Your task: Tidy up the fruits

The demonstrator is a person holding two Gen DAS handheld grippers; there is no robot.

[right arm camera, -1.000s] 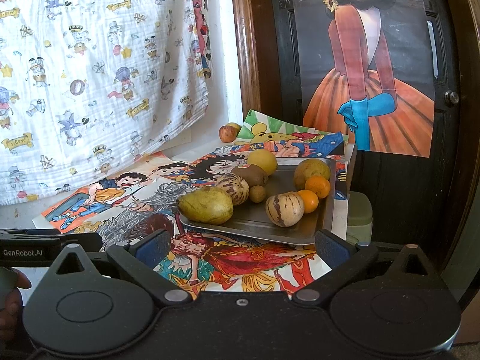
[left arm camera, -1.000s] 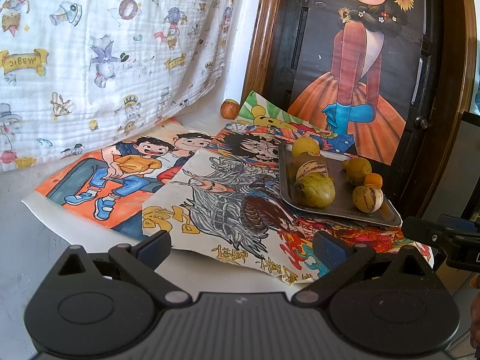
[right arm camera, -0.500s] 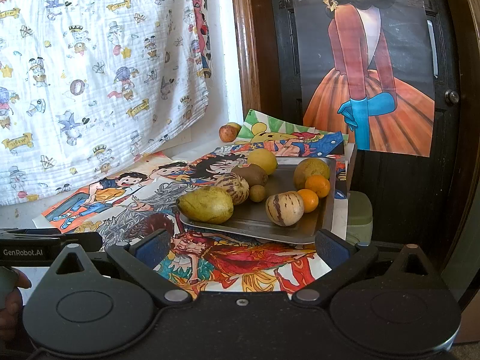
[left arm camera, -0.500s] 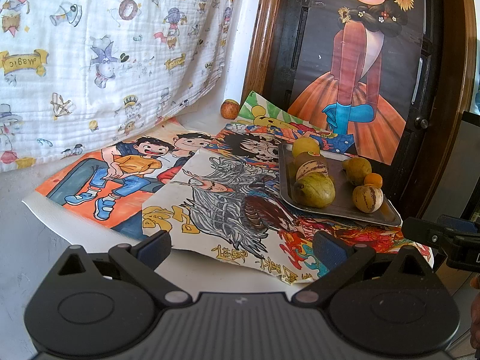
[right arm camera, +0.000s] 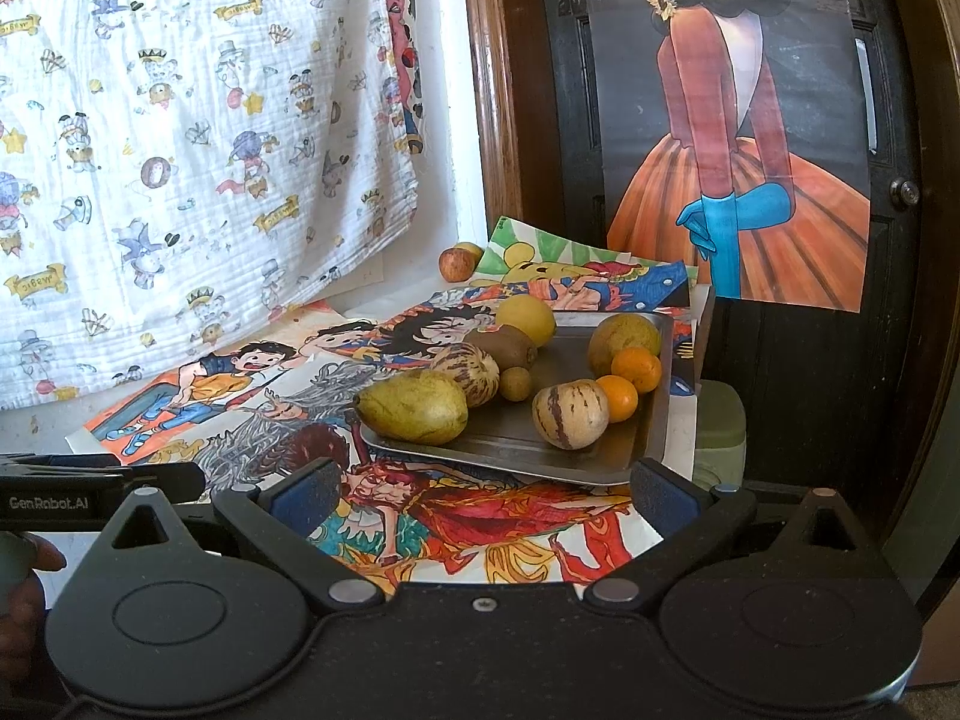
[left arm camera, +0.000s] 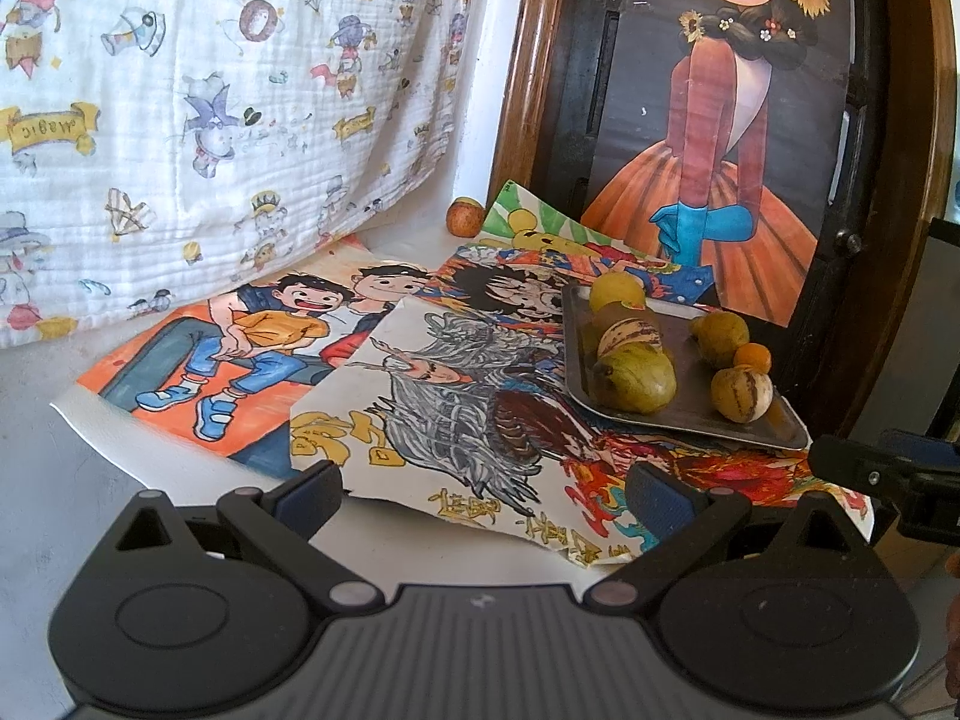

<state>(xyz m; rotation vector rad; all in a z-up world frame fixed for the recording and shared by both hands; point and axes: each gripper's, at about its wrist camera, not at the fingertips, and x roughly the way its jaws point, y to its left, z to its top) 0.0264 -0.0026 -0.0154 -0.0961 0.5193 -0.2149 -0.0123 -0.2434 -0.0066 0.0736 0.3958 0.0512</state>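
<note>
R claw open, empty | metal tray w/ fruit just ahead | 1 apple apart, far back

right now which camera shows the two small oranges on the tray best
The right wrist view: both oranges show near whole on the tray, beside the striped fruit. In the left wrist view one orange peeks out; the other is mostly hidden.

"GenRobot.AI" on left gripper body; mirrored "magic" banners on cloth.
</note>
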